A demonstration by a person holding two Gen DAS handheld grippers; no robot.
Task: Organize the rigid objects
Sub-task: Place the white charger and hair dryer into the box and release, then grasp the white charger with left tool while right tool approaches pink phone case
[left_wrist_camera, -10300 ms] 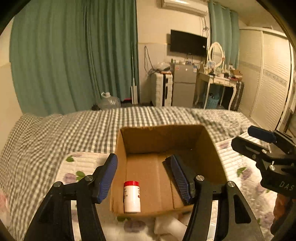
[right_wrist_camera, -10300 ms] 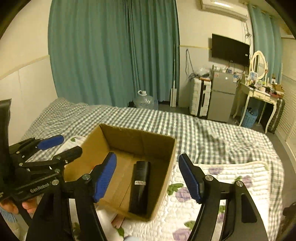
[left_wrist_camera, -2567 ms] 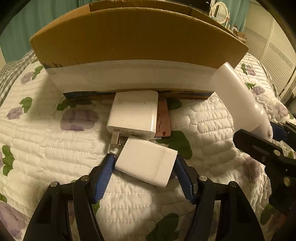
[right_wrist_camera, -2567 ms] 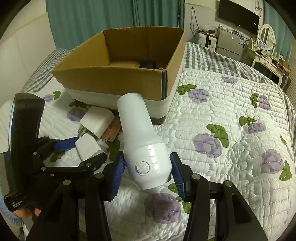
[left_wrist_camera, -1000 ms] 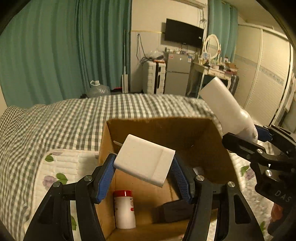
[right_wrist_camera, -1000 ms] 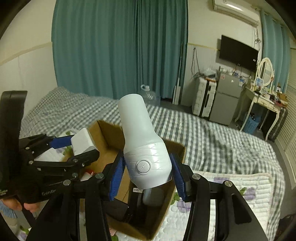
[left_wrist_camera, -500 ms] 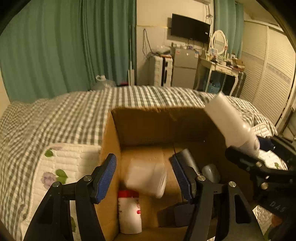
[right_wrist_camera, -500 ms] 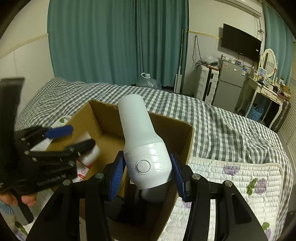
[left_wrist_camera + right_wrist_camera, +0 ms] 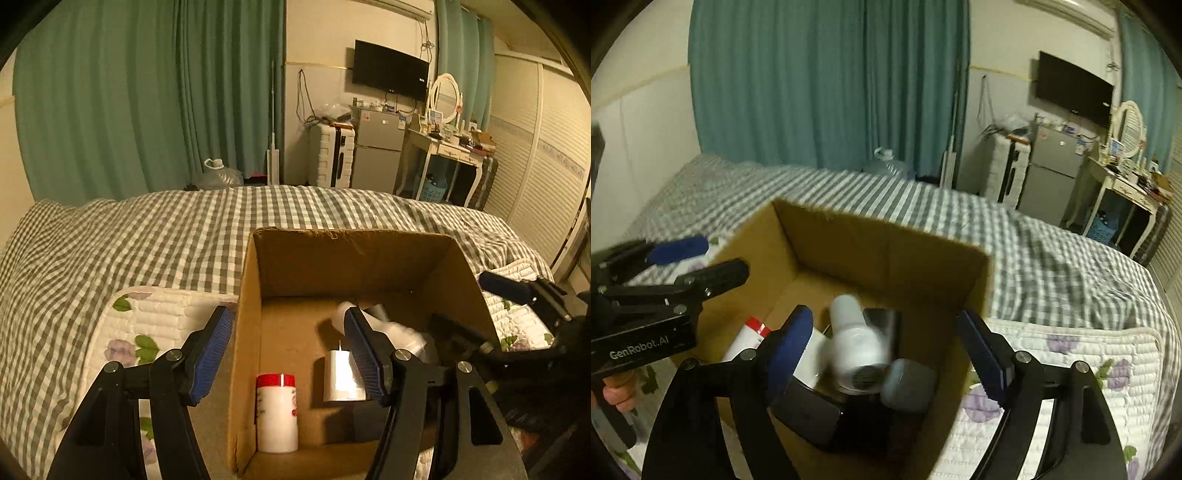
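Observation:
An open cardboard box [image 9: 354, 254] [image 9: 882, 236] sits on the bed. Inside lie a white bottle with a red cap [image 9: 277, 417] [image 9: 748, 338], a white adapter block [image 9: 341, 374], a white dryer-like device [image 9: 858, 347] [image 9: 395, 330] shown blurred, and dark objects [image 9: 809, 410]. My left gripper [image 9: 291, 354] is open and empty above the box's near left side. My right gripper [image 9: 886, 354] is open and empty above the box, over the white device. Each gripper also shows in the other's view: the right one [image 9: 524, 295], the left one [image 9: 676, 266].
The box stands on a white floral quilt [image 9: 147, 321] [image 9: 1067, 354] over a grey checked bedspread [image 9: 147, 229]. Beyond the bed are green curtains [image 9: 147, 92], a water jug, a suitcase, a small fridge [image 9: 376, 155], a dressing table and a wall TV.
Both grippers opened. The white adapter dropped from my left gripper into the box, and the white device dropped from my right gripper into the box.

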